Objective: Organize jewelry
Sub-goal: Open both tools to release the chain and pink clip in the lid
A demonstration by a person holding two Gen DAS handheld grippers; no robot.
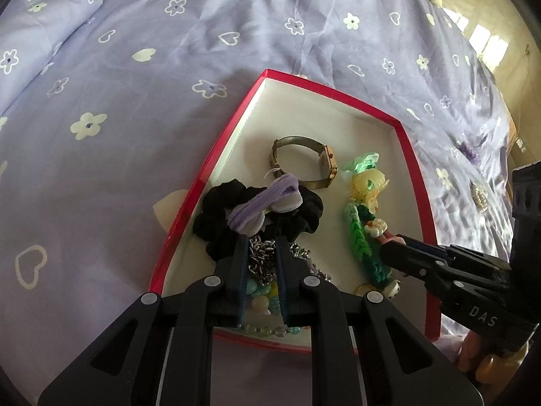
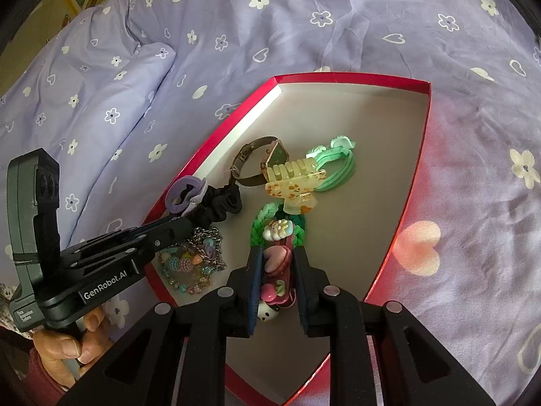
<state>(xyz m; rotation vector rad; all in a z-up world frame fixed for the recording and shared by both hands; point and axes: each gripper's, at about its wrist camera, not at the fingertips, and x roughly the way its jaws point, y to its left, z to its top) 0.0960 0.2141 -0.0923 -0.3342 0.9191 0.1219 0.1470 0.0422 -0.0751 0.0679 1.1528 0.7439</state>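
Red-rimmed box (image 2: 355,79) on the lilac bed (image 2: 304,27) holds the jewelry. The left gripper (image 1: 260,240) is narrowed over a steel chain (image 1: 262,253); the right gripper (image 2: 278,253) clamps a pink clip (image 2: 275,264).

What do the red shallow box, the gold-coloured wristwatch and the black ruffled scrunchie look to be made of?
The red shallow box looks like cardboard: thin folded walls, glossy red outside, matte white inside. The gold-coloured wristwatch seems metal, its band finely meshed and dull brass in tone; plating or solid cannot be told. The black ruffled scrunchie looks like soft fabric, gathered in matte folds.
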